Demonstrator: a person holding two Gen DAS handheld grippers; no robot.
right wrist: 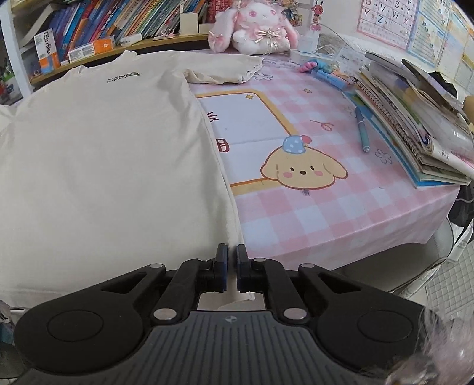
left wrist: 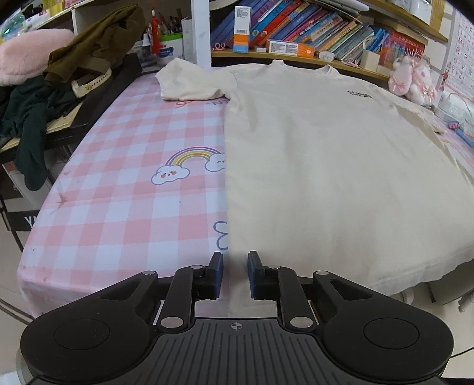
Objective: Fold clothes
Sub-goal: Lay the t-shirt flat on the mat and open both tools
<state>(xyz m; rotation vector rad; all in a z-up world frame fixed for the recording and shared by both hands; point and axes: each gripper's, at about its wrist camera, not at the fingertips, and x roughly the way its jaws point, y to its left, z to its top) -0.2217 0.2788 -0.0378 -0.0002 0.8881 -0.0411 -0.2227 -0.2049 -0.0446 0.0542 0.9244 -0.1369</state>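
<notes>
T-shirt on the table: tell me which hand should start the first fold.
Probably right. The right gripper has its jaws nearly shut over the T-shirt's bottom corner. The left gripper straddles the opposite hem edge with its jaws wider apart, gripping nothing yet.

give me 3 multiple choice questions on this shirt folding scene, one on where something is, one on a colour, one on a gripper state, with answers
1. Where does the plush rabbit sit?
A. at the far edge of the table, past the shirt's sleeve
B. on the shirt's chest
C. on the floor

2. What colour is the T-shirt?
A. dark green
B. cream
C. pink check

3. How do the left gripper's jaws stand?
A. shut on a pen
B. gripping a book
C. apart, at the shirt's bottom left corner

Answers:
1. A, it sits by the shelf beyond the spread sleeve.
2. B, the flat shirt is pale cream on the pink checked tablecloth.
3. C, a clear gap shows between the blue pads, with the shirt's edge in it.
</notes>
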